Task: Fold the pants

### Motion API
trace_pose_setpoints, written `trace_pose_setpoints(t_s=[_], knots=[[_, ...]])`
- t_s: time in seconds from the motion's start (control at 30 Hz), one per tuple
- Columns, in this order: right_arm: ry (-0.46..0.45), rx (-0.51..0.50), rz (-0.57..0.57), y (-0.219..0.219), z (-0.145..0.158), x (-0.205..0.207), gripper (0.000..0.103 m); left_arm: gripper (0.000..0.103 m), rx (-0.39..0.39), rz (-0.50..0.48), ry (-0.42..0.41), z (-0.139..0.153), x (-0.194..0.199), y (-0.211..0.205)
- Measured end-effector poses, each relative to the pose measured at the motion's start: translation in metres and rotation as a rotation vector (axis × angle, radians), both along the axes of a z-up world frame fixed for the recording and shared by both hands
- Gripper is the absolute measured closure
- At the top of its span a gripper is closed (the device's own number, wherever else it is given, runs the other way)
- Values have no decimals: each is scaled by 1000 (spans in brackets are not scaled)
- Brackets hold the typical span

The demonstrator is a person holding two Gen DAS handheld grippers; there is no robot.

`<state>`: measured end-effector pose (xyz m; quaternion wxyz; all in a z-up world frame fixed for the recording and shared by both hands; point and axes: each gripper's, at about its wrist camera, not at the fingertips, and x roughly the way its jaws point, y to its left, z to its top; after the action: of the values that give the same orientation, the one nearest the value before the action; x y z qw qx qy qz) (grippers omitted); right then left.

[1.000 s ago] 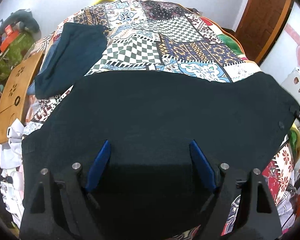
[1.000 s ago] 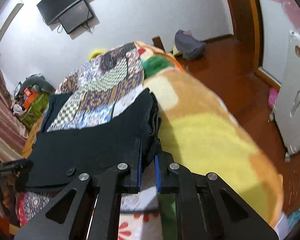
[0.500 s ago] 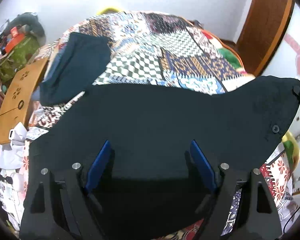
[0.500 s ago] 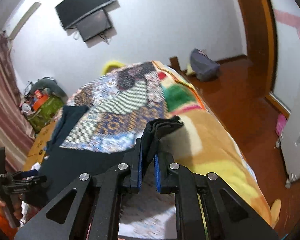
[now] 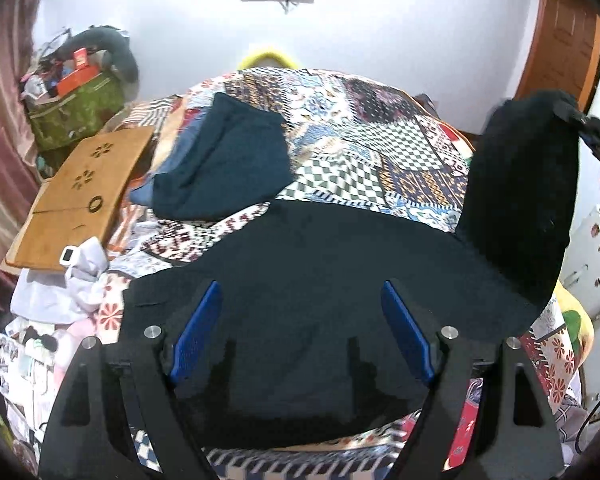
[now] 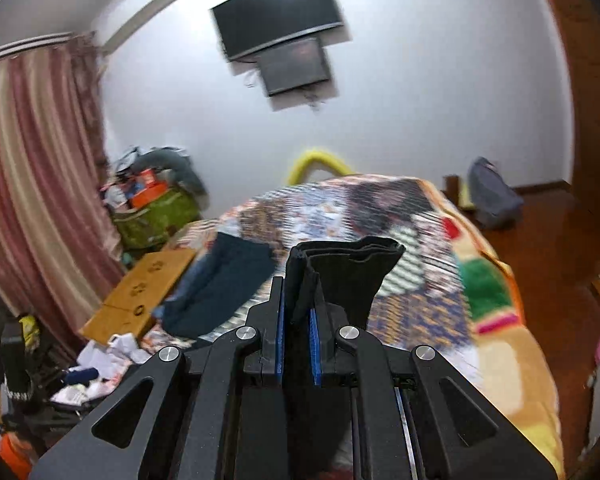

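Note:
Black pants (image 5: 340, 280) lie across the near end of the patchwork bed. My left gripper (image 5: 300, 328) is open, its blue pads apart, hovering just above the pants' near part. My right gripper (image 6: 298, 320) is shut on a bunched end of the pants (image 6: 340, 272) and holds it raised. In the left wrist view that lifted end (image 5: 520, 200) stands up at the right with the right gripper (image 5: 588, 132) at its top.
A folded dark teal garment (image 5: 228, 168) lies on the bed's left part. A wooden lap table (image 5: 80, 196) and white clothes (image 5: 60, 288) sit at the left edge. A green bag (image 5: 76, 108) with clutter is by the wall. A TV (image 6: 280, 28) hangs above.
My right gripper has lifted the pants' right end up off the bed and swung it over toward the left. My left gripper stayed open over the near part.

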<state>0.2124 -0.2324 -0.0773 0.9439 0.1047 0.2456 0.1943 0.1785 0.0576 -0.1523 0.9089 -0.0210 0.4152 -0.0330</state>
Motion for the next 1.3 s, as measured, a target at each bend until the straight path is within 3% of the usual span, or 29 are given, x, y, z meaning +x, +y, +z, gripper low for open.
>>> trace_pose_setpoints(t_s=[0.2,0.4,0.63,0.8,1.07,1.3], knots=[[43,11,159,69,-5,17,94,21,-25,57,0,0,-12,27],[145,-63,334,138,-52,4,94,21,-45,112,17,-8,-24,50],[256,-168,462,180,-109,-23,94,21,-59,150,43,-19,-36,62],[311,-221,509,186,-130,-33,92,21,-68,158,70,-27,-37,63],[336,-239,594,173,-122,-52,83,21,-55,135,67,-21,-30,52],[266,-224,499,119,-94,-44,69,21,-25,78,58,-9,-6,29]])
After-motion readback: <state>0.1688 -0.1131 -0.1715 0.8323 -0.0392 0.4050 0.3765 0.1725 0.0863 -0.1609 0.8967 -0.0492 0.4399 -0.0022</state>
